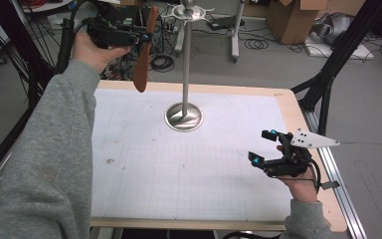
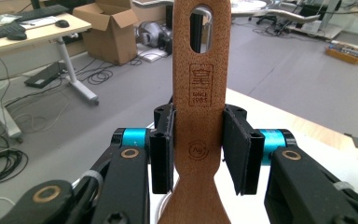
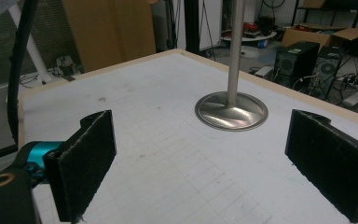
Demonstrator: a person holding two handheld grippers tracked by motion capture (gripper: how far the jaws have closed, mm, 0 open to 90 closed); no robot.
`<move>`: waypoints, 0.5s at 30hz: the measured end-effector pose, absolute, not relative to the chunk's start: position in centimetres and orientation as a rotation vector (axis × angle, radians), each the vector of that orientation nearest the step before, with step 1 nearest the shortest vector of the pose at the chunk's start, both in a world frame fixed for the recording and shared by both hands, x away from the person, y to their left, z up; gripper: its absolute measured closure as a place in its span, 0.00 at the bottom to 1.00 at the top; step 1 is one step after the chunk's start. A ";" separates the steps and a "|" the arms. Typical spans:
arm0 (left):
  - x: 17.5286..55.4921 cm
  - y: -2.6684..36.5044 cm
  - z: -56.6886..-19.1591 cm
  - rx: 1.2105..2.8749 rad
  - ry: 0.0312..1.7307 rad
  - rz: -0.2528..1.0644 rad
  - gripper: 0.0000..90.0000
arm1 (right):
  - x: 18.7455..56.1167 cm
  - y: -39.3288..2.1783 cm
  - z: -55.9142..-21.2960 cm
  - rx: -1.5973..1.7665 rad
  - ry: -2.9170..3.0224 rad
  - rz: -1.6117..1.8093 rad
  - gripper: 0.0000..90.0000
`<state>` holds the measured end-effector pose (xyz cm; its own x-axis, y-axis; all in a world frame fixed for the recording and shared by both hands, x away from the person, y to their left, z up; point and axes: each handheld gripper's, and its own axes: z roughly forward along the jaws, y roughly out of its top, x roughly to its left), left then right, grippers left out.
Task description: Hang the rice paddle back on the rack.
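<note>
My sleeves [image 1: 49, 149] are grey sweatshirt knit, both arms. My left hand-held gripper [image 2: 198, 149] is black with teal collars, brass-ringed pivots and flat black pads. My right hand-held gripper [image 1: 264, 147] is black with teal accents, fuzzy black pads, a grey three-cornered plate [image 1: 312, 140] with dark dots, and a black cable.

matt speckled wooden spatula [image 2: 198, 116]; glossy polished metal stand [image 1: 184, 117]; matt white table [image 1: 179, 169].
</note>
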<state>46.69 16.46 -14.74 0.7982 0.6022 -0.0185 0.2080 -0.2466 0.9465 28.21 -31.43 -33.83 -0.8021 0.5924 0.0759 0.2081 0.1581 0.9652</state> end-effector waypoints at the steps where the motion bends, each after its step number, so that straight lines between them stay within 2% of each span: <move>1: 46.7 16.3 -14.7 1.806 0.618 0.410 0.73 | 28.2 -31.4 -33.8 0.770 2.122 1.683 0.08; 15: 47.4 15.3 -15.3 1.809 0.626 0.408 0.72 | 28.1 -31.4 -33.8 0.775 2.126 1.657 0.08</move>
<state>47.41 15.26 -15.30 0.7992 0.6003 -0.0313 0.2144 -0.2360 0.9478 28.14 -31.42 -33.84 -0.7953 0.6024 0.0669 0.2120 0.1730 0.9618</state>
